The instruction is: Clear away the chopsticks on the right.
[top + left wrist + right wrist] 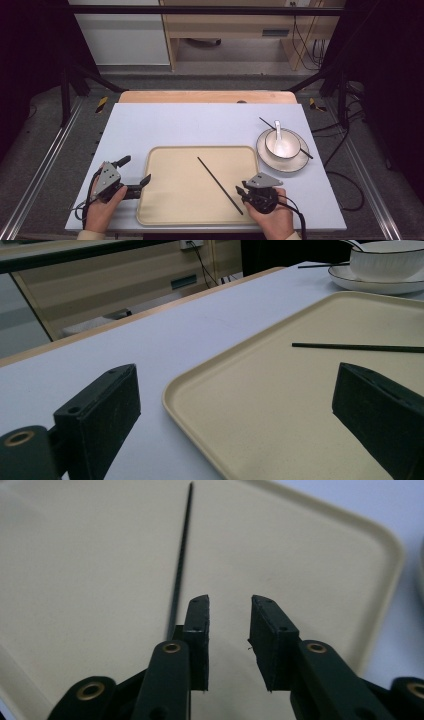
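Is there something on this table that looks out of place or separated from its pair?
Yes. One thin black chopstick lies diagonally on the beige tray, while the other black chopstick rests across the white bowl beside the white spoon. The pair is split.

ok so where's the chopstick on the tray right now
In the high view the chopstick lies diagonally on the tray, right of centre, its near end beside the right claw.
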Tool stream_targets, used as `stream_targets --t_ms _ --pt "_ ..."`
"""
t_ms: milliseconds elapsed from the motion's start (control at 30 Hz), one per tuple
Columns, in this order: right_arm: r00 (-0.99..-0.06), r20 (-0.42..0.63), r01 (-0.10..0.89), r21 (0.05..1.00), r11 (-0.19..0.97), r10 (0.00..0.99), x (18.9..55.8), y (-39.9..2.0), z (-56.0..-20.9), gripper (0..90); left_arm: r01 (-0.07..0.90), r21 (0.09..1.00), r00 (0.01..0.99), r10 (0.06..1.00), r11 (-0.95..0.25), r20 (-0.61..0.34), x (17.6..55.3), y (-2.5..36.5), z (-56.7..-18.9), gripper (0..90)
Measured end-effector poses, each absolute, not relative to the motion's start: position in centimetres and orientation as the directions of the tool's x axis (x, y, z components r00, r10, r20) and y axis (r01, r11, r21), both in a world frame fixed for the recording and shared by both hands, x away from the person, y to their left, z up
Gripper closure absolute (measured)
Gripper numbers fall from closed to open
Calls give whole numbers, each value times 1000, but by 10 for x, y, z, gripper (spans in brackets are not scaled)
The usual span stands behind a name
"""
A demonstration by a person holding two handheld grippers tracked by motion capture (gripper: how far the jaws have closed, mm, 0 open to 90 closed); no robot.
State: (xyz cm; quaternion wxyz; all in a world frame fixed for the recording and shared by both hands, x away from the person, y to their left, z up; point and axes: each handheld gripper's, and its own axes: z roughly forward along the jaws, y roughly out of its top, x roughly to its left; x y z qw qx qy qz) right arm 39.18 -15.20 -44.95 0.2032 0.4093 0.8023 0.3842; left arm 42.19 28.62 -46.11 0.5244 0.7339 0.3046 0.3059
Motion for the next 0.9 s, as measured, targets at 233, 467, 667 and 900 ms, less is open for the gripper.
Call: stream_targets --t_ms 233,467,667,900 --pt "-534 -93 412 839 355 840 405 -204 -410 477 126 955 626 768 -267 132 422 287 -461 50" --pt "-420 -149 383 865 324 895 420 -284 -367 352 128 954 628 767 -270 133 422 286 -462 50" --pt "-358 -165 428 846 318 919 445 -339 -372 532 132 953 630 765 -274 133 422 285 -463 50" --pt "-404 -132 519 782 345 905 485 -353 -418 649 138 951 630 765 -275 130 423 285 -464 50"
